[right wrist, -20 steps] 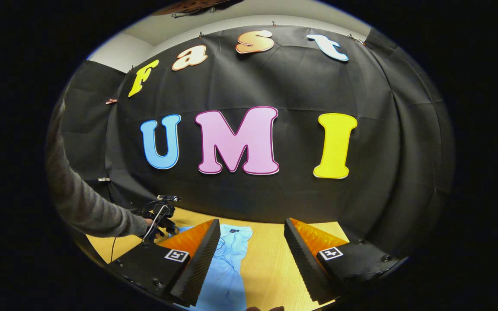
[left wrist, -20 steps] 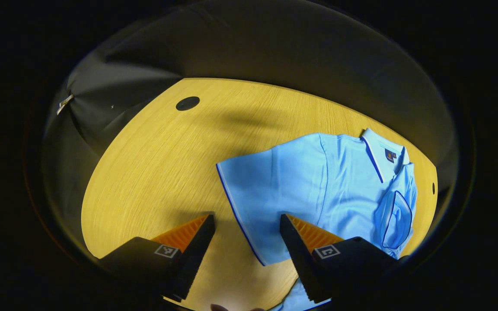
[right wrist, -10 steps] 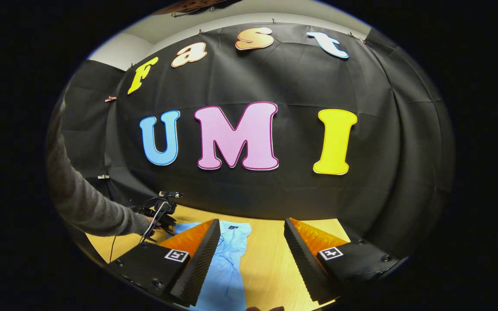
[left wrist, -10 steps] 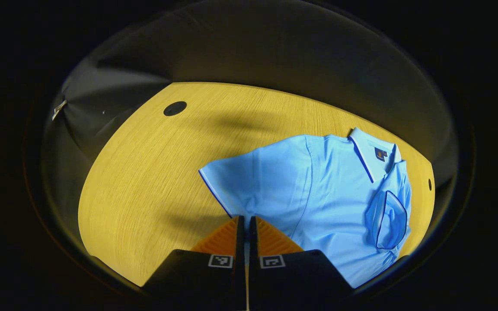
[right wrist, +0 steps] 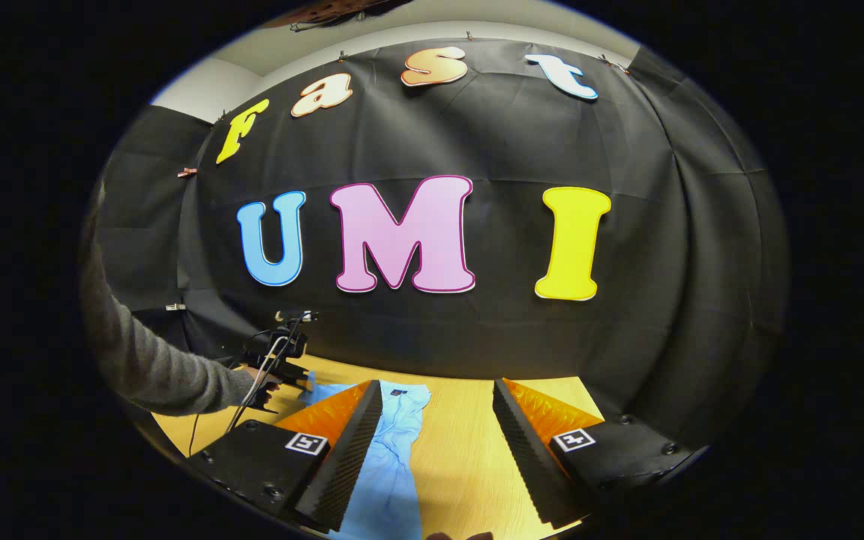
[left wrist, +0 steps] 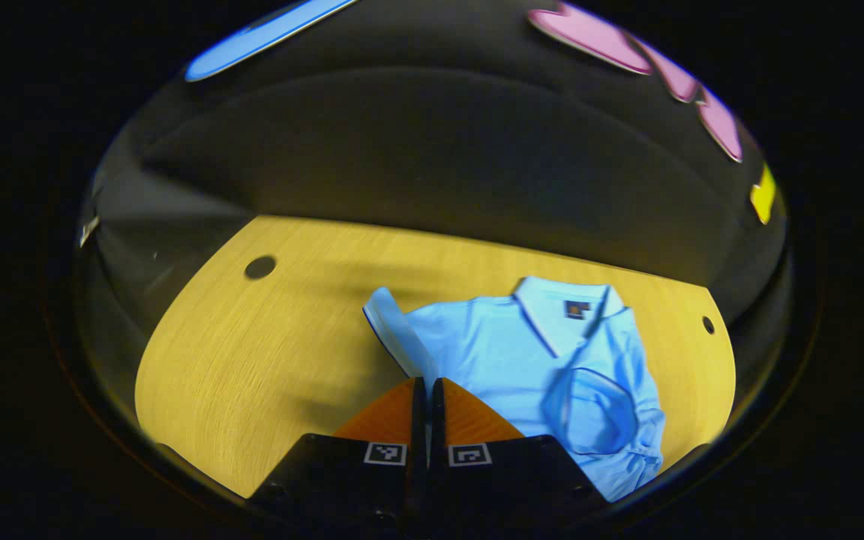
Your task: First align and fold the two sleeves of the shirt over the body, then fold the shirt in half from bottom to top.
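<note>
A light blue polo shirt (left wrist: 507,352) lies on the wooden table (left wrist: 252,360), collar toward the far wall. One sleeve (left wrist: 597,405) lies folded over the body. The other sleeve (left wrist: 394,337) is lifted off the table, its blue-trimmed hem running down between the fingers of my left gripper (left wrist: 426,384), which is shut on it. In the right gripper view the shirt (right wrist: 391,457) shows between and left of the fingers of my right gripper (right wrist: 436,394), which hangs open above the table. Farther left there, a grey-sleeved hand holds the left gripper (right wrist: 282,367) over the shirt.
Two dark round holes (left wrist: 260,267) (left wrist: 708,325) sit in the tabletop, at the far left and far right. The black cloth wall stands right behind the table's far edge. Bare wood (right wrist: 469,465) lies to the right of the shirt.
My left gripper went from open to shut on the sleeve's hem, then lifted it up and toward the shirt's body. The right gripper has barely moved.
</note>
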### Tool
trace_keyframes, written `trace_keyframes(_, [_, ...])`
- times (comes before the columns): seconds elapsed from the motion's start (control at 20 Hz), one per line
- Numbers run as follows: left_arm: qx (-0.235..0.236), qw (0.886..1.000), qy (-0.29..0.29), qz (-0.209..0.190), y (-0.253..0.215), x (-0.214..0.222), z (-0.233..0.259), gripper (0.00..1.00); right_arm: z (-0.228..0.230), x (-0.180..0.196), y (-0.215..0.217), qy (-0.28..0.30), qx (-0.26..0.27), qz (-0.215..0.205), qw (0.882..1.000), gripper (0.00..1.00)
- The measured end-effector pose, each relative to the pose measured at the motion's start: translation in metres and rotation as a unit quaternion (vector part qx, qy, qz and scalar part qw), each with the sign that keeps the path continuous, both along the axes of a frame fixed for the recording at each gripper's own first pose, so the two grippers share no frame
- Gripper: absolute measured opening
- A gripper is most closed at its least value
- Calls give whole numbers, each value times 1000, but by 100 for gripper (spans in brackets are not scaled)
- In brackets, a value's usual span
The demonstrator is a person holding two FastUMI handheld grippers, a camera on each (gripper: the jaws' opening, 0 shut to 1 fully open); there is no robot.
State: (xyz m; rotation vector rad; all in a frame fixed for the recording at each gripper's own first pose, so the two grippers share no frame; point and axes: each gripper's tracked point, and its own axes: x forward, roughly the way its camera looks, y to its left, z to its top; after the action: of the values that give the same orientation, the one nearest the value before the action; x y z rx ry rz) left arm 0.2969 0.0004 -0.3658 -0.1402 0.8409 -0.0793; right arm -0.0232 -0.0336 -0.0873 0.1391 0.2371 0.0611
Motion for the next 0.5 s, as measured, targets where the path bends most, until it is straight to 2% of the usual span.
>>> trace_keyframes(0.05, [-1, 1000, -14, -25, -23, 0, 13, 6, 0, -1, -1, -1, 1, -1, 1000, 93])
trace_keyframes(0.1, [-8, 999, -23, -48, -46, -2, 23, 2, 0, -2, -2, -1, 2, -2, 1000, 93])
trace_keyframes(0.15, [-17, 997, -29, -69, -69, -7, 30, 6, 0, -4, -3, 0, 2, -3, 1000, 93])
trace_keyframes(0.25, [-27, 993, -38, -109, -112, -19, 38, 6, -1, -7, -7, 2, 4, -8, 1000, 93])
trace_keyframes(0.35, [-27, 989, -36, -144, -145, -31, 38, 6, -1, -12, -11, 3, 3, -11, 1000, 93])
trace_keyframes(0.5, [-14, 984, -14, -177, -173, -48, 18, 6, 0, -18, -20, 4, 0, -20, 1000, 93])
